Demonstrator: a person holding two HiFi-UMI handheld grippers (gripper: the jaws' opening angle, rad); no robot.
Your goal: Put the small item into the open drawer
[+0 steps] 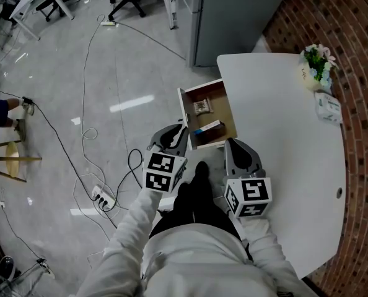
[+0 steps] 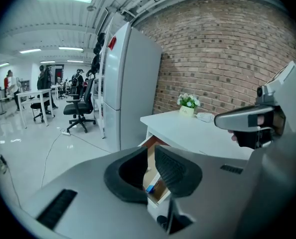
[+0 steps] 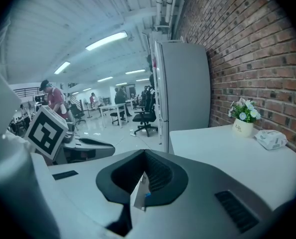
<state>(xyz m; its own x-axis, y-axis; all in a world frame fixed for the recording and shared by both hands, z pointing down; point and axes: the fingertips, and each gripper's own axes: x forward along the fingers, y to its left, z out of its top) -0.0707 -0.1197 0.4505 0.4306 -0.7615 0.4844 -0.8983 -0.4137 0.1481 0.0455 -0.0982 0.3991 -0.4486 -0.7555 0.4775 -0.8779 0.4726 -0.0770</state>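
Observation:
The wooden drawer (image 1: 228, 107) stands pulled out from the white table's (image 1: 289, 153) left edge. Inside it lie a small patterned packet (image 1: 202, 106) and a blue-and-white box (image 1: 208, 129). My left gripper (image 1: 175, 132) hovers just off the drawer's near left corner. Its jaws stand a narrow gap apart with nothing between them (image 2: 150, 151), and the drawer (image 2: 155, 183) shows through the gap. My right gripper (image 1: 233, 143) is over the table edge by the drawer's near right corner. Its jaw tips meet (image 3: 144, 156) and hold nothing.
A flower pot (image 1: 316, 67) and a tissue pack (image 1: 328, 107) sit at the table's far side by the brick wall (image 1: 357, 36). A tall grey cabinet (image 1: 233, 17) stands beyond the drawer. Cables and a power strip (image 1: 102, 198) lie on the floor to the left.

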